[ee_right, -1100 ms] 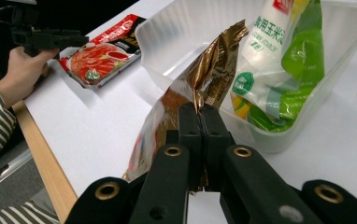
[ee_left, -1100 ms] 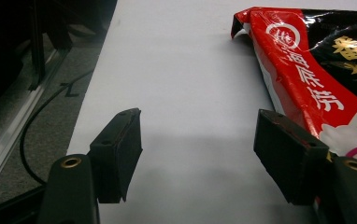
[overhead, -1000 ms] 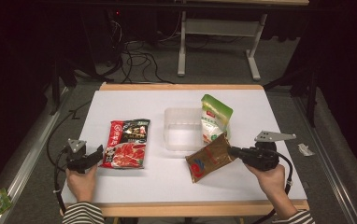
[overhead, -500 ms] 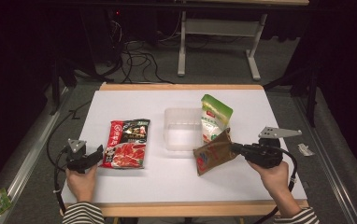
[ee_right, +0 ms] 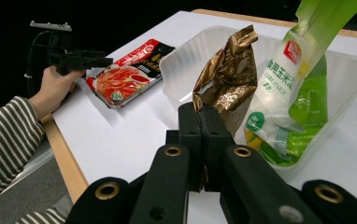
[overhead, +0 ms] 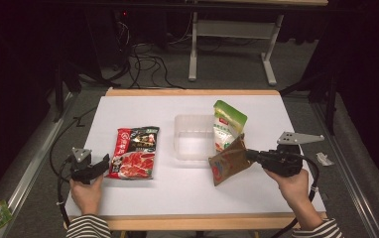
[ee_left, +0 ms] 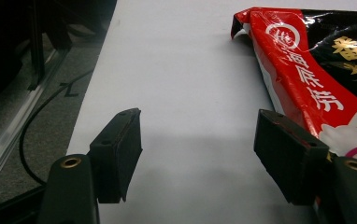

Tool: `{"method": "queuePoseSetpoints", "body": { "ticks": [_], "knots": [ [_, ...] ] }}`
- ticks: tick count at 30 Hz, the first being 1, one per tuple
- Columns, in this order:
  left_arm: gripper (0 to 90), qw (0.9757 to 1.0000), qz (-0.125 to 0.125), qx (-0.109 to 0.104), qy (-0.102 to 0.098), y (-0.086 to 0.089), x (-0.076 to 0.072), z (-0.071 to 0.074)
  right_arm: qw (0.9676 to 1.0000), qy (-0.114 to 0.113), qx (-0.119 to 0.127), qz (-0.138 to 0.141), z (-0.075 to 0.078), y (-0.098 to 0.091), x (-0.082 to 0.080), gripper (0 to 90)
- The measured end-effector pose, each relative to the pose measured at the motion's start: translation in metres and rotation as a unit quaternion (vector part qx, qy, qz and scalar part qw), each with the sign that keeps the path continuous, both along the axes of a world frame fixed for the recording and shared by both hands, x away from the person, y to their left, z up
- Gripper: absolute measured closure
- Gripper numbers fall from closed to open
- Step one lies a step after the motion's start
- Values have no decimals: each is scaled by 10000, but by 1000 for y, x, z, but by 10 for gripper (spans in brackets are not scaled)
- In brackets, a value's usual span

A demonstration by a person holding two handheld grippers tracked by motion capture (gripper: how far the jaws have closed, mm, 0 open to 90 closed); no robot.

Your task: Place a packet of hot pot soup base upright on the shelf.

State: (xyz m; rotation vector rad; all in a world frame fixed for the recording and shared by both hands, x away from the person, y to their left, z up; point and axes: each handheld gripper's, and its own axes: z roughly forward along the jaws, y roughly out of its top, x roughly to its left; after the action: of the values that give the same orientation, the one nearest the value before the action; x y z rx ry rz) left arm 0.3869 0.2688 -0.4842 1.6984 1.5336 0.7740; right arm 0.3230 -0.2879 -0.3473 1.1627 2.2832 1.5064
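Brown pouch (overhead: 228, 162): crinkled metallic foil, bronze-brown, flat body with a crumpled upper corner; red print on its face in the high view. Held off the white table (overhead: 143, 106), tilted, one edge pinched. Sits just in front of the clear tray (overhead: 193, 121), right of the table's middle, its top corner near the green packet (overhead: 227, 125).

Right gripper (ee_right: 203, 140): jaws pressed together on the foil edge, no gap visible between the black pads. Grey three-cornered plate on top, black cable looping behind the hand in the high view.

Left gripper (ee_left: 200, 154): jaws wide apart, nothing between them. Black rectangular pads, matte, edges slightly worn with a reddish line on the inner faces. Rests low over the bare table at the left front, right jaw just beside the red packet (ee_left: 317, 79).

Red packet: glossy plastic film, flat on the table, red and black with white characters and a food picture; rectangular, one corner curled up slightly in the left gripper view.

Green packet: smooth plastic, light green top, white middle with print, darker green base. Stands tilted, lower end inside the tray, upper end leaning out over the rim.

Clear tray: translucent thin plastic, rectangular with rounded corners and a shallow wall.

Table: matte white sheet, pale wooden edge at front and back. Striped sleeves at both wrists.
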Motion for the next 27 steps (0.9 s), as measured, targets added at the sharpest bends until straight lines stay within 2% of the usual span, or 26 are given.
{"method": "queuePoseSetpoints", "body": {
  "ticks": [27],
  "knots": [
    [327,10000,-1,7,-3,0,0,0,9996,-159,166,164,24,1,2,900]
  ]
}}
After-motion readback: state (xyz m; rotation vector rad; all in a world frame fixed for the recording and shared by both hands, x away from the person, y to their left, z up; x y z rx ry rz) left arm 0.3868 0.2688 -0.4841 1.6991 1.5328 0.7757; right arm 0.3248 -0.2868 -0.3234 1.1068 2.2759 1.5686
